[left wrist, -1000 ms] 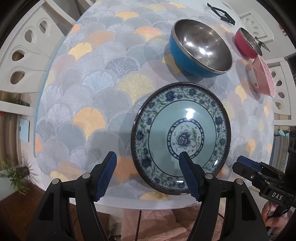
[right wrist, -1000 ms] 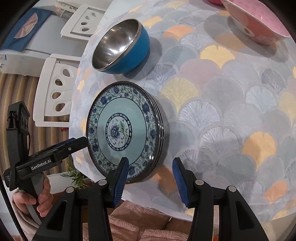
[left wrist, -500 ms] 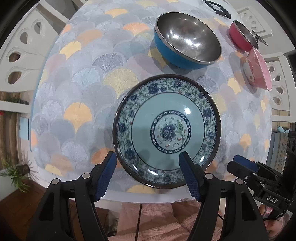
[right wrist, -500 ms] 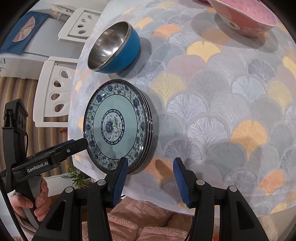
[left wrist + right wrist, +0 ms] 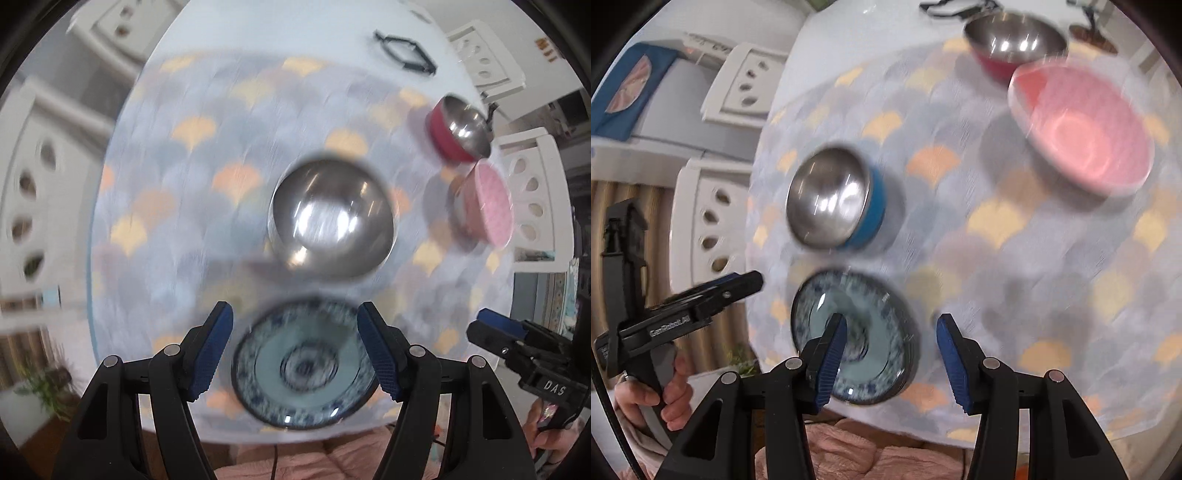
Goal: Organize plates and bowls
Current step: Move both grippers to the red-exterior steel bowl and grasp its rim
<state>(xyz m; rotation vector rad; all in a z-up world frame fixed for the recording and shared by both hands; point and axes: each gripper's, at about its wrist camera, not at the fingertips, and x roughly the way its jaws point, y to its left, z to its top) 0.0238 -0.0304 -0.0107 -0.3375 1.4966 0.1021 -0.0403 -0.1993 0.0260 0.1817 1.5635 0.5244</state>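
Plates first: the blue floral plates [image 5: 303, 369] sit in a neat stack at the near edge of the round table [image 5: 258, 33], right by the person's lap, so that part looks sorted already. You can see the stacked rims best from the right wrist view [image 5: 855, 336].

Bowls aren't nested yet. Blue steel bowl [image 5: 332, 218] is just behind the stack, apart from it. Red steel bowl [image 5: 460, 129] and pink bowl [image 5: 487, 205] are over at the far right edge, close together, can't tell if they touch.

Left gripper [image 5: 295, 350] hangs above the stack pointing straight down, jaws spread, nothing between them. Right gripper [image 5: 892, 350] is tilted down toward the table, jaws parted a bit narrower, also empty. Both are up off the table, not touching anything.

Everything's smeared with motion blur, so fine detail is a guess. My read: the next job is nesting the bowls, probably starting with the blue one since it's closest.
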